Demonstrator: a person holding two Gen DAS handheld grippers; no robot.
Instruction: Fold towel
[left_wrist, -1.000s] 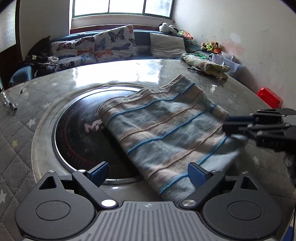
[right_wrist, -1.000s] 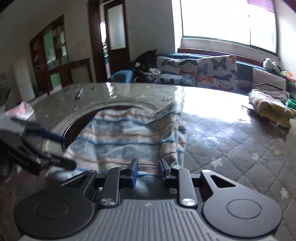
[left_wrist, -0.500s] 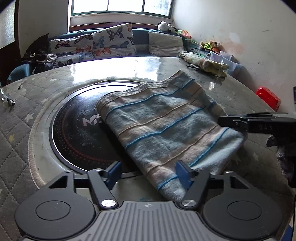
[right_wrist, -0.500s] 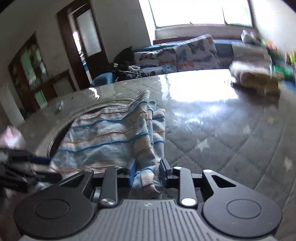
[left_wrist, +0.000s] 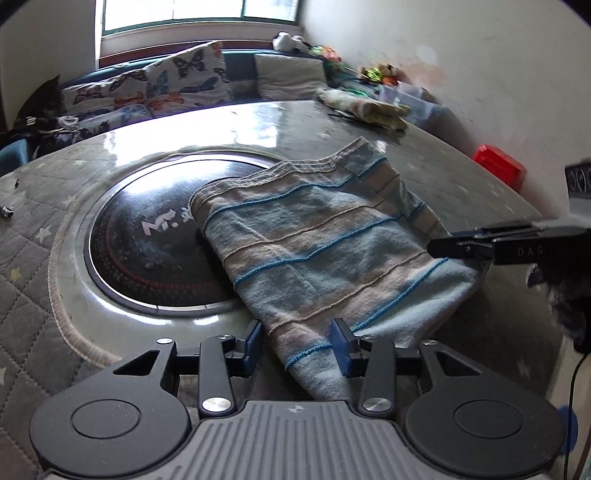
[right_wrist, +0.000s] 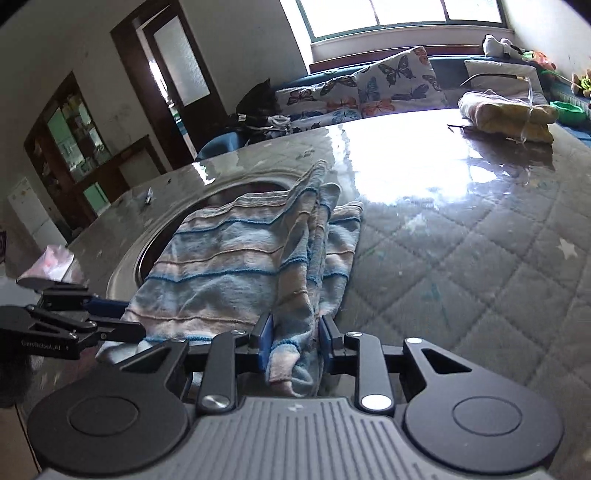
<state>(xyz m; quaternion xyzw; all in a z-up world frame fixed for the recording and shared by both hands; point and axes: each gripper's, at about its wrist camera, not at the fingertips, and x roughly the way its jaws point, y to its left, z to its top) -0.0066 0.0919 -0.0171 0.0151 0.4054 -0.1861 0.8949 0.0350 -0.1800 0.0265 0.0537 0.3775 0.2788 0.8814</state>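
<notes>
A blue and beige striped towel (left_wrist: 314, 251) lies folded on the round table, partly over the black round inset (left_wrist: 147, 251). My left gripper (left_wrist: 298, 343) is open, its blue pads standing either side of the towel's near corner; the right pad touches the cloth. In the right wrist view the towel (right_wrist: 229, 266) shows a bunched fold running up to my right gripper (right_wrist: 295, 345), which is shut on that edge. The right gripper's fingers (left_wrist: 454, 247) also show at the towel's right side in the left wrist view. The left gripper's fingers (right_wrist: 110, 326) appear at the towel's left corner.
A folded yellowish cloth (left_wrist: 365, 107) lies at the table's far side. A red box (left_wrist: 498, 166) sits by the wall on the right. A sofa with butterfly cushions (left_wrist: 166, 85) stands behind the table. Grey quilted table cover (right_wrist: 461, 258) stretches right of the towel.
My left gripper's fingers have narrowed from wide open to close around the towel's near corner. The right gripper has kept its hold while the towel's right edge bunched up.
</notes>
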